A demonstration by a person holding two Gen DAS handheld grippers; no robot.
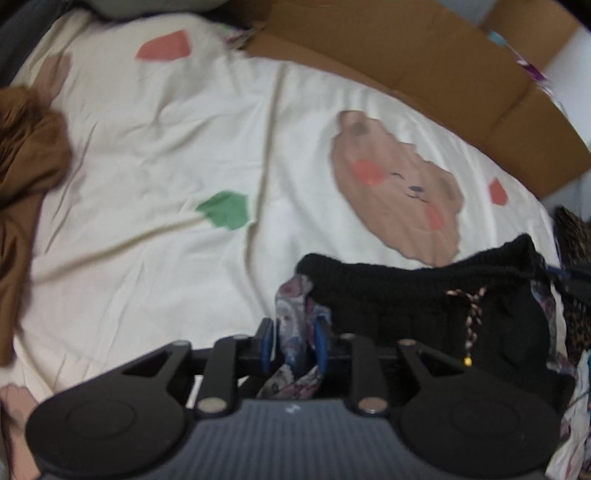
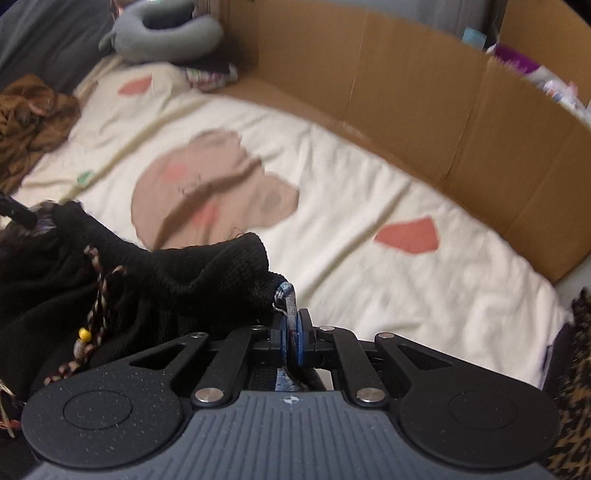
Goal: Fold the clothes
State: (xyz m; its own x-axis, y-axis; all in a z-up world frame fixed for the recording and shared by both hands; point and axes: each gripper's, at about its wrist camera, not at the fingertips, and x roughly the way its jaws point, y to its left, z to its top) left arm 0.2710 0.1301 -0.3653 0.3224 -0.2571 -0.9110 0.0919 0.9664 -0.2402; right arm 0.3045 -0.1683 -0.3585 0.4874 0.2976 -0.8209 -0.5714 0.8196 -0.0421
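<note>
A black knit garment with a floral printed lining and a braided, beaded cord hangs stretched between both grippers above the bed. My left gripper is shut on the floral printed edge at the garment's left corner. My right gripper is shut on a thin blue patterned strap at the garment's other corner. The black knit sags to the left of the right gripper. The left gripper's tip shows at the far left of the right wrist view.
The bed is covered by a cream sheet with a bear print. A crumpled brown garment lies at its left. Cardboard walls run along the far side. A grey neck pillow sits at the back. Leopard-print fabric is at the right.
</note>
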